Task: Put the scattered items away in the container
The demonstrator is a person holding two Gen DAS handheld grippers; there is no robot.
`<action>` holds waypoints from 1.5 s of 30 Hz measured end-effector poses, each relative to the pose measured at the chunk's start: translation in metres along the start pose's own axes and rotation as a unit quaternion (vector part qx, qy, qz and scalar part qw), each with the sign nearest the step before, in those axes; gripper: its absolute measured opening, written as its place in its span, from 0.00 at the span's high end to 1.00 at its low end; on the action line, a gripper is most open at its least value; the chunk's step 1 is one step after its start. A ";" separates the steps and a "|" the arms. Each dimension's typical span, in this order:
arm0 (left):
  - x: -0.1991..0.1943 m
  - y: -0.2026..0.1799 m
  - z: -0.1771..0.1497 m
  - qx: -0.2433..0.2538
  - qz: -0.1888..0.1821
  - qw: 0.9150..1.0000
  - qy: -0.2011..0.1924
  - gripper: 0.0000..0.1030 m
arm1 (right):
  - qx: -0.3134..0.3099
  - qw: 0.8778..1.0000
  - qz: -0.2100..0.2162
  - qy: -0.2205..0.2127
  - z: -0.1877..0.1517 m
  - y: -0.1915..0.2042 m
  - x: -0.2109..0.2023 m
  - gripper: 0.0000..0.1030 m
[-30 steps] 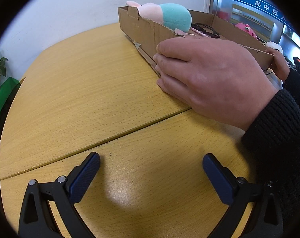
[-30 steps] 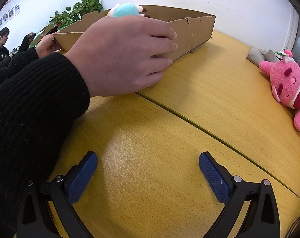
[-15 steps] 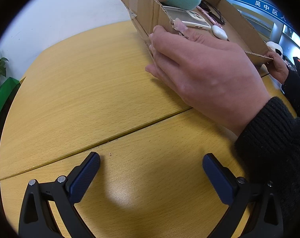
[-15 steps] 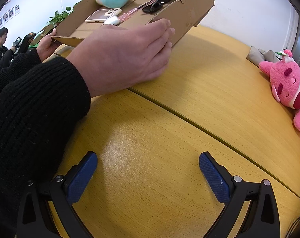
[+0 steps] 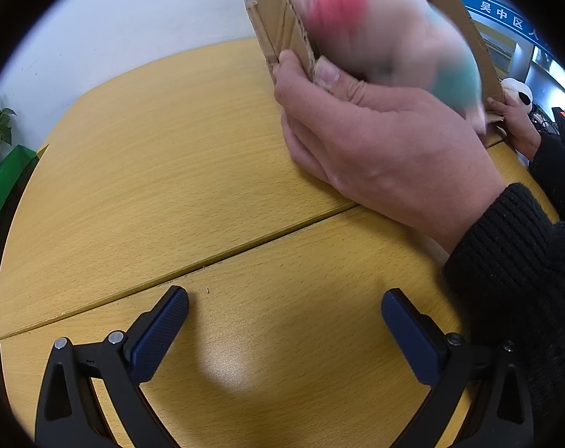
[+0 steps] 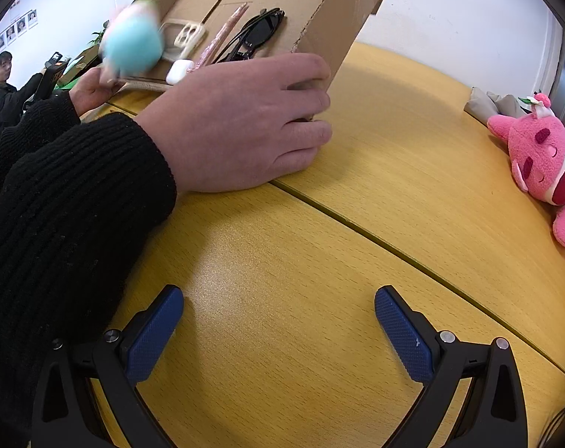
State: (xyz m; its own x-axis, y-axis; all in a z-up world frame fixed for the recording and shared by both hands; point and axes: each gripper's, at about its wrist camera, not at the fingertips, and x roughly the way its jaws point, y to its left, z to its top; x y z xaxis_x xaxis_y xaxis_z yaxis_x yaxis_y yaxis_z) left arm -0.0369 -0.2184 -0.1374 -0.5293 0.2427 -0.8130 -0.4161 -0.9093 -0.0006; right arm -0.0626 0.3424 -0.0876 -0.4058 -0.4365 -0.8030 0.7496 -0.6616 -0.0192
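Wooden counter (image 6: 413, 156) with a seam across it. Cardboard box (image 6: 320, 3) tipped steeply up on it, open side toward the right wrist camera, held by two bare hands: one (image 6: 245, 123) at the near corner, one (image 6: 92, 89) at the far end. Pink plush (image 6: 543, 160) lies apart at the counter's right edge. Blurred teal-and-pink plush (image 6: 133, 44) at the box's rim. Sunglasses (image 6: 256, 33), phone (image 6: 185, 35), pink pen (image 6: 222, 37), white earbud case (image 6: 180, 71) inside the box. Left gripper (image 5: 282, 321) and right gripper (image 6: 278, 321) both spread apart, holding nothing, low over the counter.

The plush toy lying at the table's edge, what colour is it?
Pink plush toy, with darker red patches; the right wrist view shows it best.
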 end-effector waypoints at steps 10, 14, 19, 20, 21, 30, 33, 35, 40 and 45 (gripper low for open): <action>0.001 0.000 0.000 -0.002 0.001 1.000 0.000 0.00 | -0.001 1.000 0.001 0.000 0.001 -0.004 -0.001 0.00; 0.003 0.001 0.001 -0.003 0.002 1.000 0.000 0.00 | -0.001 1.000 0.001 0.001 0.001 -0.005 -0.001 0.00; 0.004 0.001 0.002 -0.004 0.003 1.000 0.000 0.00 | -0.001 1.000 0.002 0.001 0.001 -0.005 -0.001 0.00; 0.004 0.001 0.002 -0.004 0.003 1.000 0.000 0.00 | -0.001 1.000 0.002 0.001 0.001 -0.004 -0.001 0.00; 0.004 0.001 0.002 -0.004 0.003 1.000 0.000 0.00 | -0.001 1.000 0.002 0.001 0.001 -0.004 -0.001 0.00; 0.009 0.000 0.004 -0.008 0.005 1.000 -0.001 0.00 | 0.000 1.000 0.002 0.003 0.005 -0.001 -0.011 0.00; 0.010 0.000 0.004 -0.008 0.006 1.000 0.000 0.00 | 0.000 1.000 0.002 0.003 0.006 0.000 -0.013 0.00; 0.009 0.000 0.004 -0.008 0.006 1.000 -0.001 0.00 | -0.001 1.000 0.002 0.003 0.006 0.000 -0.013 0.00; 0.010 0.000 0.004 -0.008 0.006 1.000 0.000 0.00 | -0.001 1.000 0.002 0.003 0.006 0.000 -0.013 0.00; 0.010 0.000 0.004 -0.009 0.006 1.000 0.000 0.00 | -0.001 1.000 0.002 0.002 0.006 0.000 -0.013 0.00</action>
State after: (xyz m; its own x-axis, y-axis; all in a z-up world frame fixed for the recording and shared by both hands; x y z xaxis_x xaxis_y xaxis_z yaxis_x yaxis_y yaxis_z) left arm -0.0448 -0.2146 -0.1430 -0.5349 0.2320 -0.8124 -0.3968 -0.9179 -0.0009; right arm -0.0602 0.3444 -0.0738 -0.3999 -0.4365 -0.8059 0.7526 -0.6583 -0.0169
